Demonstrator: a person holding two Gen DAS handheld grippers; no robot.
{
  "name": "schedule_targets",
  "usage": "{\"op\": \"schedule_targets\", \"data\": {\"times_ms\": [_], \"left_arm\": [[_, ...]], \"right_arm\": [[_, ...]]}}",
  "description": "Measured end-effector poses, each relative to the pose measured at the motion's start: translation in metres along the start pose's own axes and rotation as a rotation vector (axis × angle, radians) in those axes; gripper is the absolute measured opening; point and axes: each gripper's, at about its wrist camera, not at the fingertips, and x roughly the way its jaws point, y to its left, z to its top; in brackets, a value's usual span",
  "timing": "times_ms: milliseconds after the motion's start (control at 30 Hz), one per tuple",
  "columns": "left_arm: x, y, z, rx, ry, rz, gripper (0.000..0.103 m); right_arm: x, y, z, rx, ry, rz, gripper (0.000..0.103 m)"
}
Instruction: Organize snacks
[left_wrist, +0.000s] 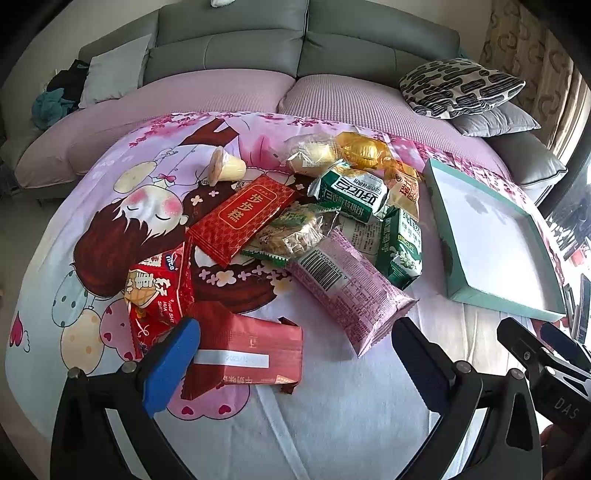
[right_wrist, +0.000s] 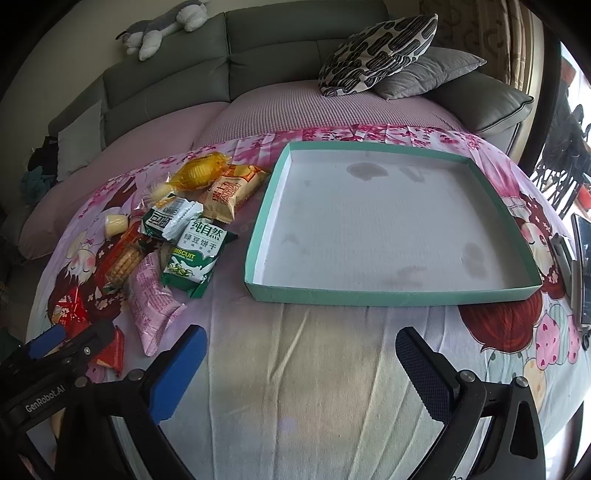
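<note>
A pile of snack packets lies on a cartoon-print cloth: a dark red packet nearest, a pink packet, a red box, green biscuit packets, a jelly cup. My left gripper is open and empty, just above the dark red packet. A shallow teal tray with a white floor lies to the right of the pile, with nothing in it. My right gripper is open and empty, in front of the tray's near wall. The pink packet and green biscuit packet show left of the tray.
A grey sofa with a patterned cushion and grey cushion stands behind the cloth. A plush toy lies on the sofa back. A phone or tablet lies at the right edge.
</note>
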Motion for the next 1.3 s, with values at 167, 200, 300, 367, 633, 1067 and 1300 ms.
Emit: {"op": "schedule_targets", "data": {"times_ms": [167, 200, 300, 367, 633, 1067, 1300], "left_arm": [[0.0010, -0.0004, -0.0001, 0.000, 0.005, 0.003, 0.103], [0.0015, -0.0001, -0.0003, -0.001, 0.006, 0.005, 0.103], [0.0022, 0.0012, -0.0009, -0.005, 0.006, 0.007, 0.103], [0.0024, 0.0021, -0.0011, -0.007, 0.007, 0.007, 0.103], [0.0024, 0.0050, -0.0004, -0.023, 0.007, 0.003, 0.103], [0.0040, 0.0085, -0.0001, -0.047, 0.016, 0.004, 0.103], [0.0039, 0.0084, -0.0001, -0.047, 0.017, 0.005, 0.103]], "right_arm": [[0.0010, 0.0000, 0.0003, -0.001, 0.006, -0.002, 0.103], [0.0014, -0.0001, 0.0003, -0.001, 0.008, -0.003, 0.103], [0.0013, -0.0007, 0.0006, -0.001, 0.008, -0.004, 0.103], [0.0013, -0.0008, 0.0006, -0.002, 0.008, -0.004, 0.103], [0.0012, -0.0009, 0.0006, -0.001, 0.009, -0.007, 0.103], [0.0015, -0.0008, 0.0006, 0.000, 0.008, -0.006, 0.103], [0.0016, -0.0009, 0.0005, 0.000, 0.009, -0.007, 0.103]]}}
